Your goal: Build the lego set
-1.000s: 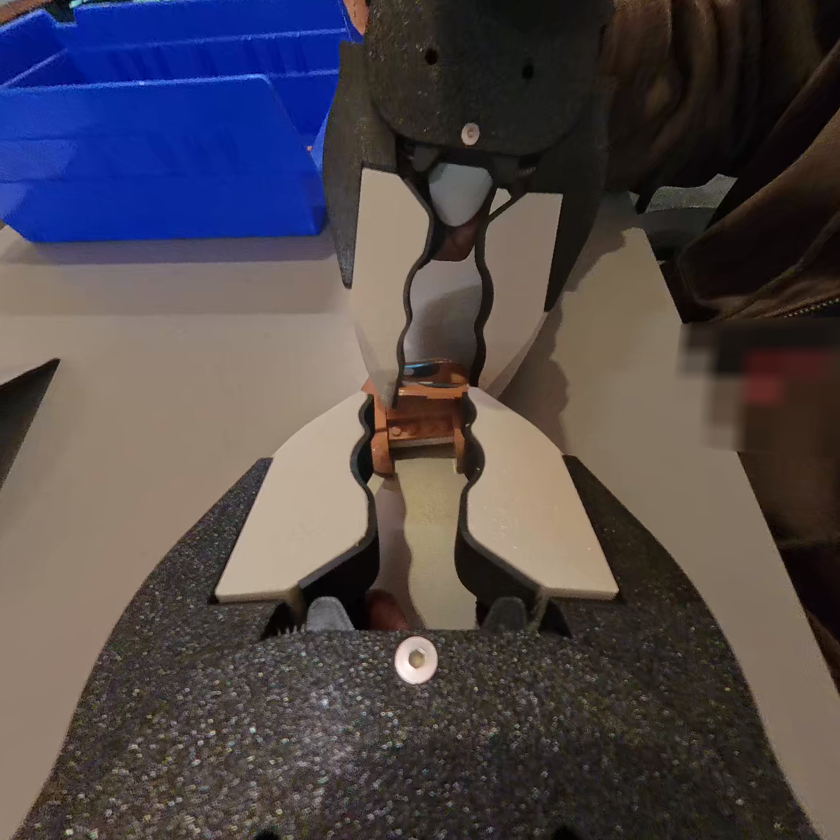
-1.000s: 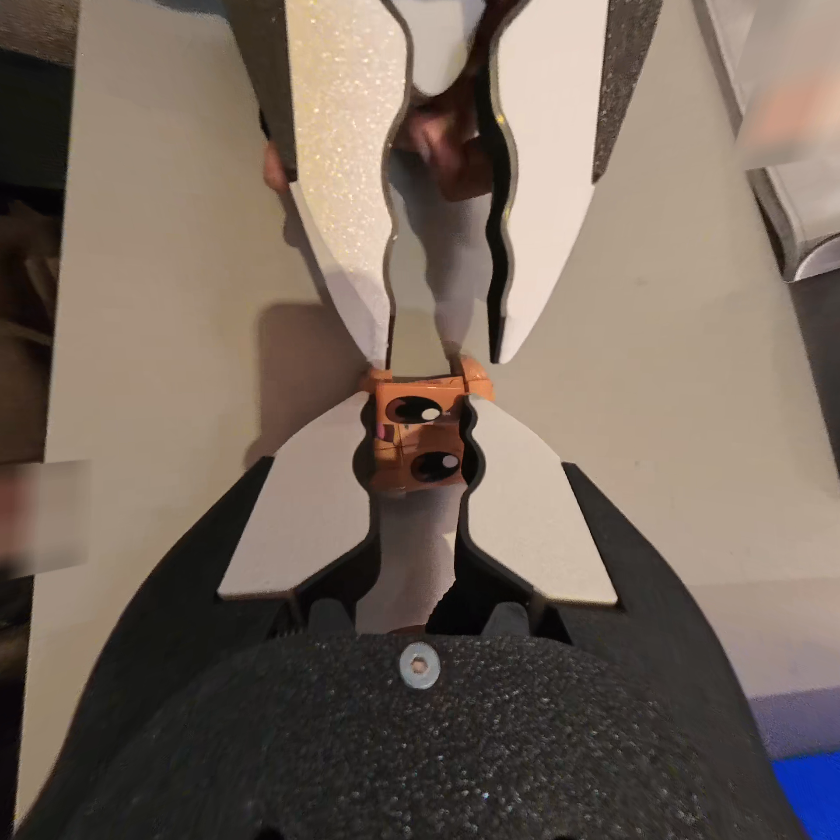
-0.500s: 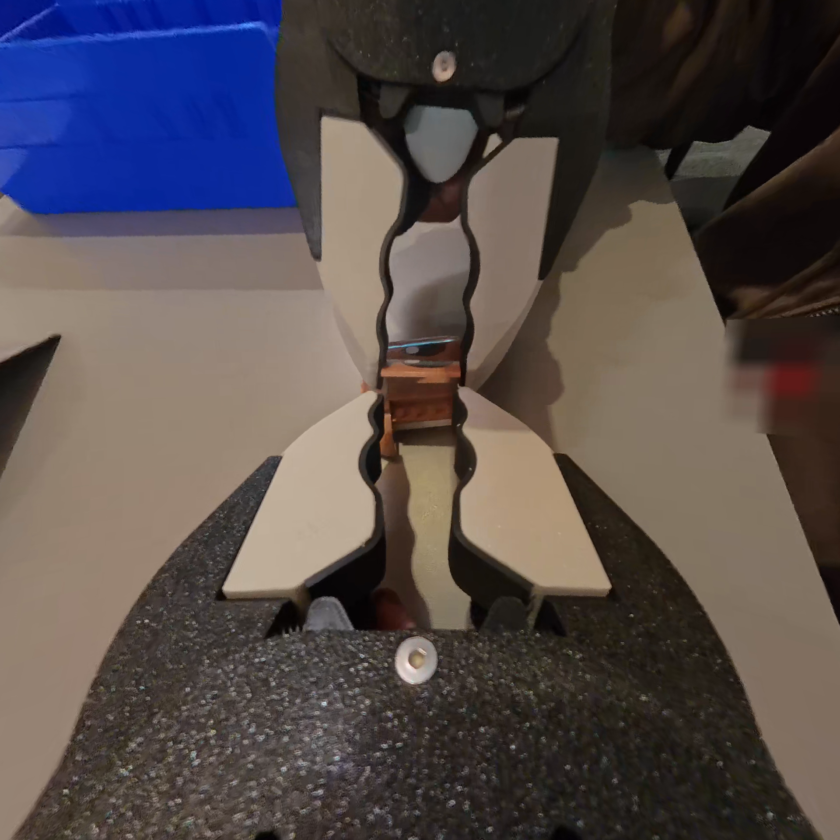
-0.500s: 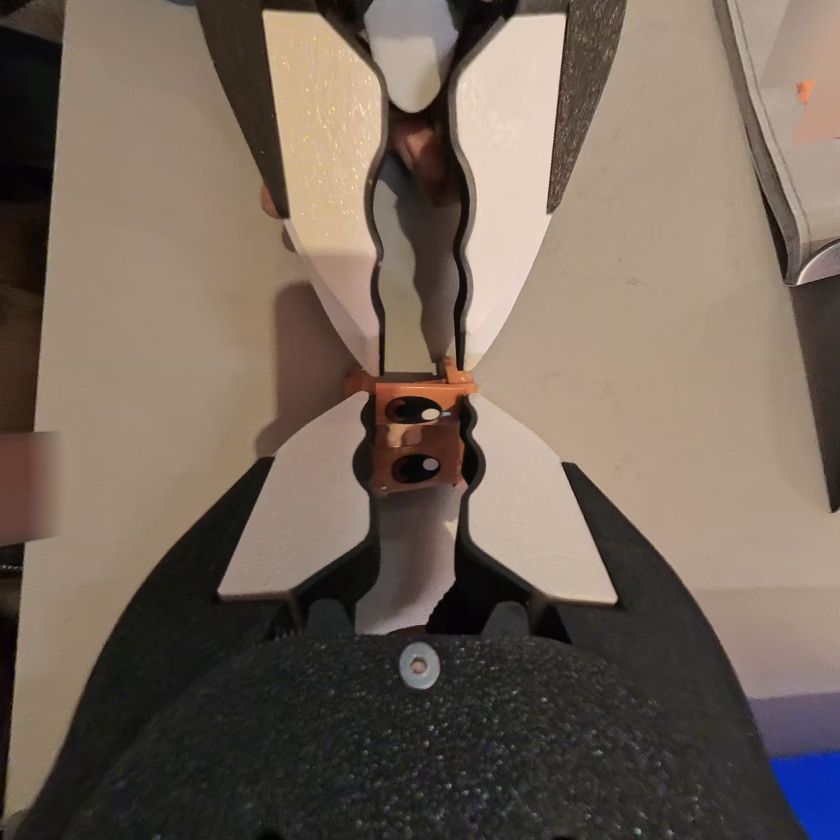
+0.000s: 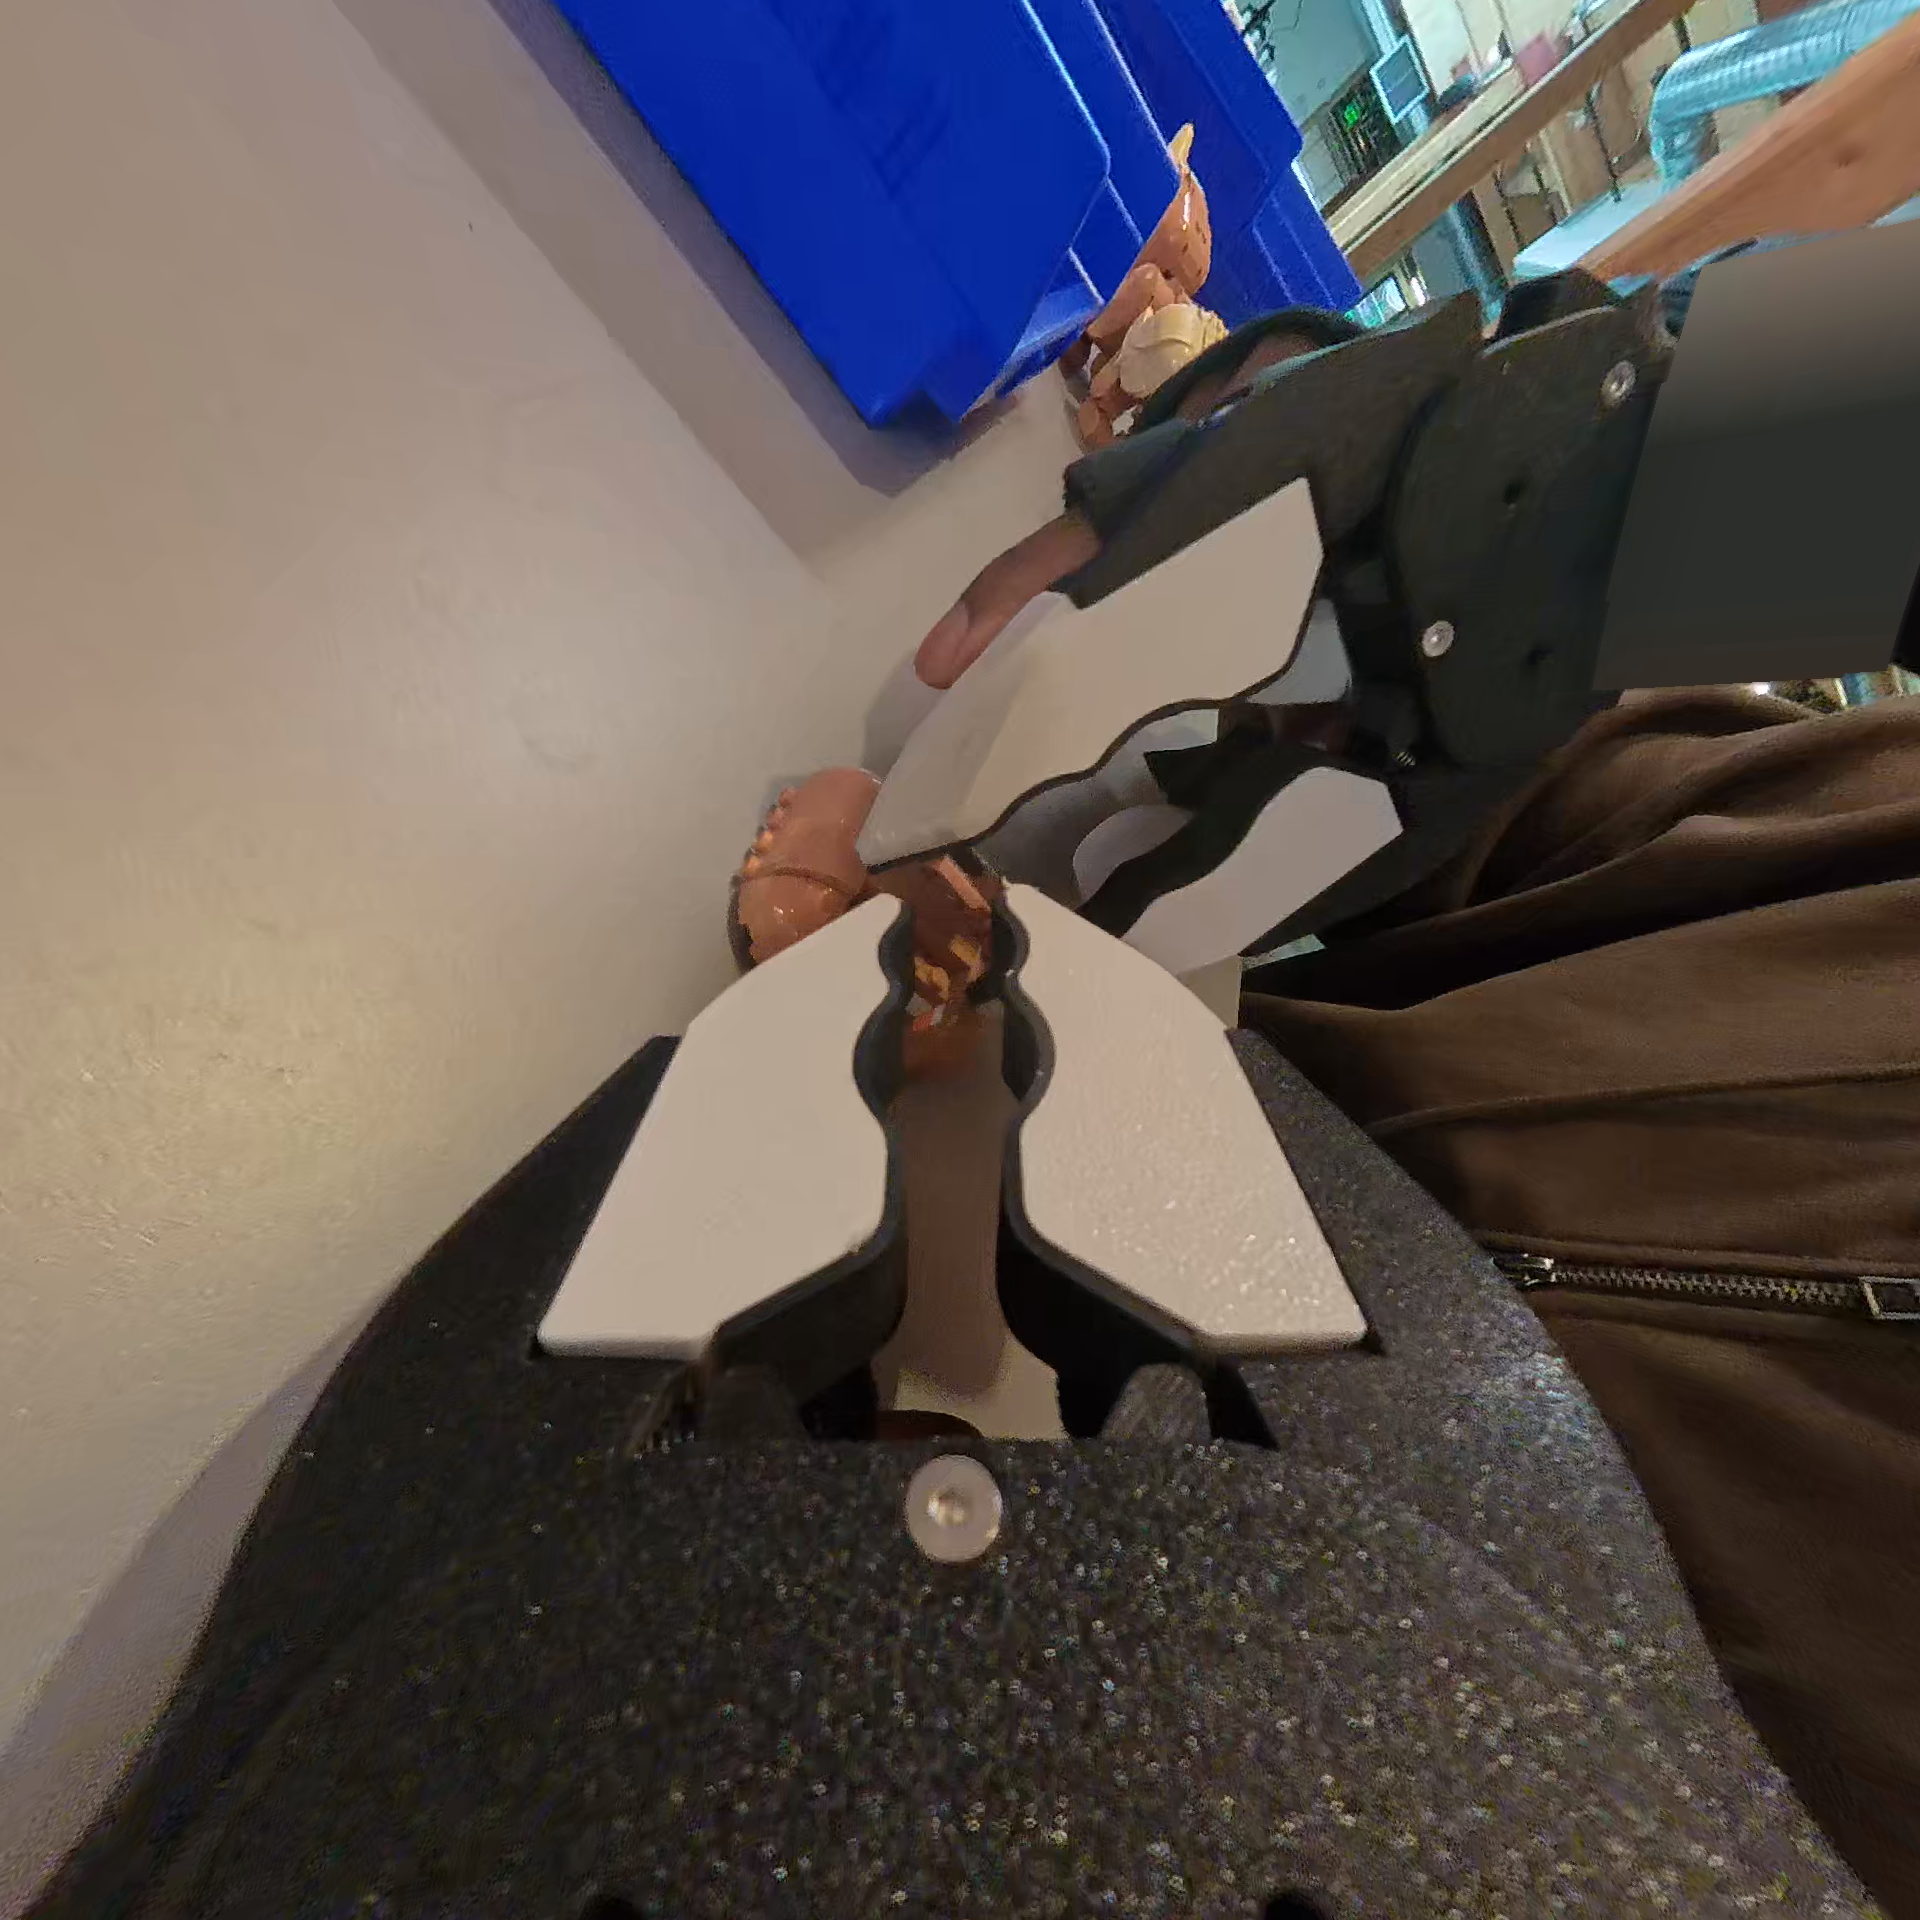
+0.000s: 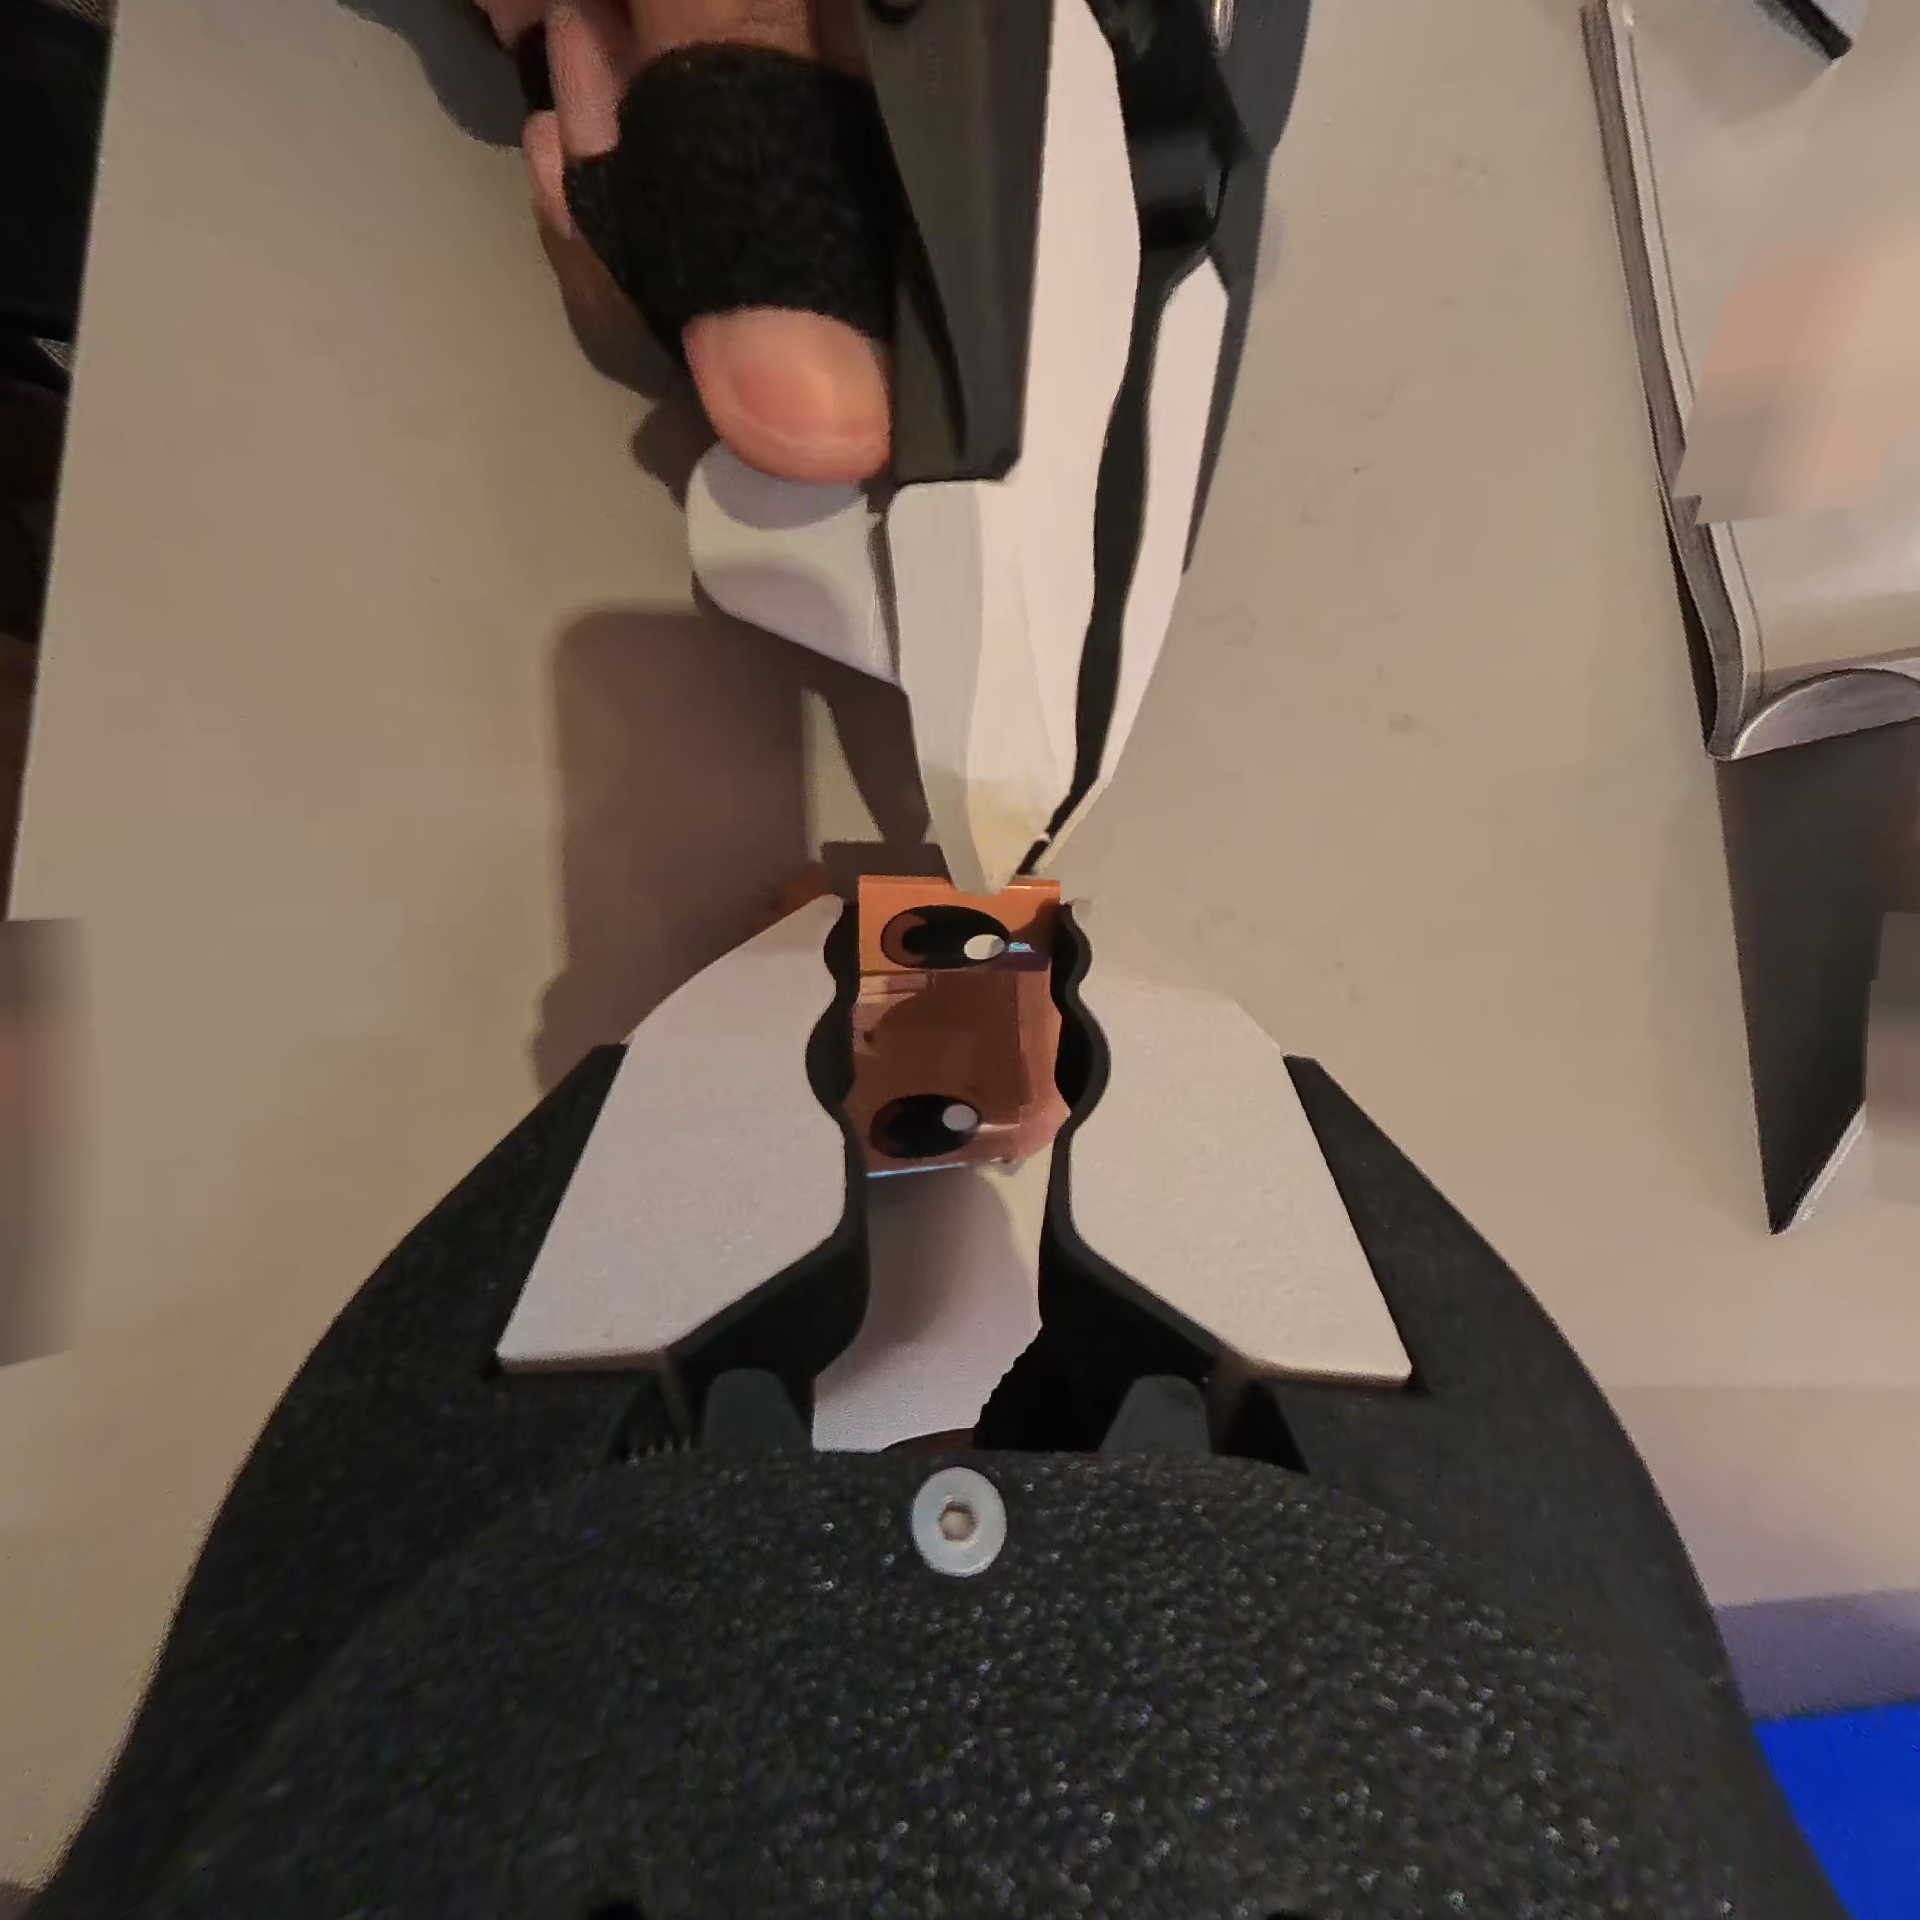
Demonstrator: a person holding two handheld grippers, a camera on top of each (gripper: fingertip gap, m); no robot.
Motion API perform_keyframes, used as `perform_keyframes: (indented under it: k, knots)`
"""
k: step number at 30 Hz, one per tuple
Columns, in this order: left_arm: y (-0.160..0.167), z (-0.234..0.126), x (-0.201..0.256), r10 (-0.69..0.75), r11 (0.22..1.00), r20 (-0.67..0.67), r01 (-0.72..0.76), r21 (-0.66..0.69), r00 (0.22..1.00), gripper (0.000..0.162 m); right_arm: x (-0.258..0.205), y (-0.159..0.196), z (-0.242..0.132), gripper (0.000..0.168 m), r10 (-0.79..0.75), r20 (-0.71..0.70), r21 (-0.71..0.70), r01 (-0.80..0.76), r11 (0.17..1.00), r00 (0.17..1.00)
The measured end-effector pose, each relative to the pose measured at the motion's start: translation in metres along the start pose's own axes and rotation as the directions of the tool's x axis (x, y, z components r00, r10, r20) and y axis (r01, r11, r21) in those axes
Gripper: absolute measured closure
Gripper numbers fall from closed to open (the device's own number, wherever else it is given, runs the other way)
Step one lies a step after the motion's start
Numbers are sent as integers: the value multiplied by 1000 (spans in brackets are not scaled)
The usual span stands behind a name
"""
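Observation:
My right gripper (image 6: 951,914) is shut on an orange-brown lego block (image 6: 956,1029) that has two black eyes on its top face. My left gripper (image 5: 956,904) is rolled onto its side and is shut on the brown lego piece (image 5: 951,966) at the block's far end. In the right wrist view the left gripper (image 6: 1013,878) comes in from the top, edge-on, with its tips on the block's far edge. In the left wrist view the right gripper (image 5: 977,873) reaches in from the upper right. A rounded brown lego part (image 5: 805,862) shows just beyond the tips.
Blue bins (image 5: 883,187) stand at the back of the pale table (image 5: 364,727), with a small orange and cream lego figure (image 5: 1143,322) beside them. A booklet (image 6: 1787,582) lies to the right. A thumb in a black strap (image 6: 779,384) rests on the left gripper. My left and right fingertips are right by each other.
My left gripper has rolled about a quarter turn, so its view is tilted and it shows edge-on in the right wrist view. Both grippers stay shut on the lego.

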State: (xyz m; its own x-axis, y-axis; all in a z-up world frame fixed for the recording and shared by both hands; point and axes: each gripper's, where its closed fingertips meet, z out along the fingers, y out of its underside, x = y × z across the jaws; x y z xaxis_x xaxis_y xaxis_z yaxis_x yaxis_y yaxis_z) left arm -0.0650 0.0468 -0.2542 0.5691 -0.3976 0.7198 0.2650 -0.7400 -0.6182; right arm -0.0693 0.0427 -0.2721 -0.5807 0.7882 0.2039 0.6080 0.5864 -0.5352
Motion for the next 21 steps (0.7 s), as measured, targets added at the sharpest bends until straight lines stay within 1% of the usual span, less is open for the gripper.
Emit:
perform_keyframes:
  k: [3, 5, 8, 10, 11, 14, 15, 18, 21]
  knots:
    - [5, 4, 4, -44, 999, -19, 44, -9, 999, 151, -1, -2, 1, 133, -17, -7, 8, 17, 1000, 1000]
    - [6, 6, 5, -57, 998, -17, 57, -4, 998, 155, -1, -3, 1, 133, -31, -17, 15, 31, 999, 999]
    - [1, 6, 6, -83, 995, -24, 84, 44, 996, 157, 4, -3, -2, 131, -50, -54, 61, 53, 997, 997]
    - [2, 5, 5, -103, 993, -18, 103, 55, 995, 157, 7, 4, -3, 111, -39, -53, 91, 44, 995, 998]
    - [2, 4, 5, -106, 993, -12, 106, 59, 994, 157, 6, 8, -4, 103, -19, -26, 111, 22, 994, 999]
    - [5, 1, 3, -130, 989, -7, 130, 67, 992, 157, 4, 25, 0, 83, -1, 21, 95, -1, 995, 1000]
    - [5, 0, 3, -137, 988, -7, 137, 71, 991, 157, 1, 27, 0, 80, -4, 41, 97, 0, 995, 999]
    - [4, -1, 1, -155, 985, -8, 156, 77, 988, 157, -8, 26, 0, 78, -2, 117, 113, -11, 993, 993]
    - [5, 1, -1, -165, 984, 3, 164, 63, 986, 157, -7, 30, 10, 75, -12, 132, 64, 3, 998, 991]
